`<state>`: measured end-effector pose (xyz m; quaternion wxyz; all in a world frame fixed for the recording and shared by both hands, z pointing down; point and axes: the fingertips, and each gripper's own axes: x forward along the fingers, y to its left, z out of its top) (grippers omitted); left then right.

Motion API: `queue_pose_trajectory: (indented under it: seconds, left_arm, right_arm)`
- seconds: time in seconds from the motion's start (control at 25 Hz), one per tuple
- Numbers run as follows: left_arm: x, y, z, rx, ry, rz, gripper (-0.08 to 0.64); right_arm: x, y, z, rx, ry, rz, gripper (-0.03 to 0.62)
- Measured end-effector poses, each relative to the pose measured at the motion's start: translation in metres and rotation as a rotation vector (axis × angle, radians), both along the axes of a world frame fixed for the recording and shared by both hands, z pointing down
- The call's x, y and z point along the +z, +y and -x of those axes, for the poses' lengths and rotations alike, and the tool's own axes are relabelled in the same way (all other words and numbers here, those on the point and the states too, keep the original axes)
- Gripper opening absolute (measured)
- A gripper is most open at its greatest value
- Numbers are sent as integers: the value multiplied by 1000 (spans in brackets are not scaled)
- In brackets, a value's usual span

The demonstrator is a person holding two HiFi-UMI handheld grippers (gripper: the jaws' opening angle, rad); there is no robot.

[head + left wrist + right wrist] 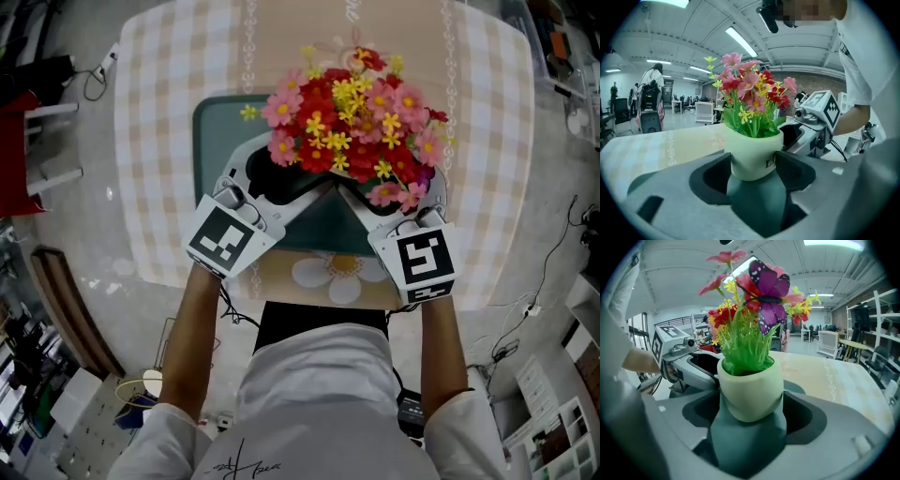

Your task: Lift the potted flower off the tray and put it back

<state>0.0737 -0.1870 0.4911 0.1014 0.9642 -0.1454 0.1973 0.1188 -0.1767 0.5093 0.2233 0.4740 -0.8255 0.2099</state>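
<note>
The potted flower, a pale pot (752,152) full of red, pink and yellow blooms (347,122), stands on the dark teal tray (211,122) on the checked table. My left gripper (754,168) reaches in from the near left, its jaws wide on either side of the pot's base. From the near right my right gripper (751,411) does the same around the pot (750,390), and its pads stand off the wall. Both are open. In the head view the blooms hide the pot and the fingertips. A purple butterfly (768,294) sits among the flowers.
The table (159,141) has a checked cloth with a daisy print (342,272) at its near edge. Cables and shelving lie on the floor at the right (562,309), and a chair stands at the far left (37,141). The person's torso is close to the table's front.
</note>
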Motion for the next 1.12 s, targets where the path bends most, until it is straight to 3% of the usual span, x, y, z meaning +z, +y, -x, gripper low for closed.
queue_pose_trajectory:
  seconds: [0.28, 0.56, 0.72, 0.96, 1.12]
  left_arm:
    - [0, 2, 1, 5, -28, -80, 267]
    - [0, 2, 0, -29, 4, -24, 268]
    - [-2, 2, -2, -30, 14, -38, 268]
    - [-3, 6, -4, -31, -3, -41, 267]
    - [-3, 13, -3, -53, -13, -1, 267]
  right_arm:
    - [0, -1, -1, 2, 4, -11, 411]
    - [2, -2, -3, 12, 10, -10, 414]
    - [2, -1, -4, 12, 10, -10, 417]
    - [1, 3, -6, 12, 11, -11, 417]
    - [-1, 9, -6, 2, 2, -3, 416]
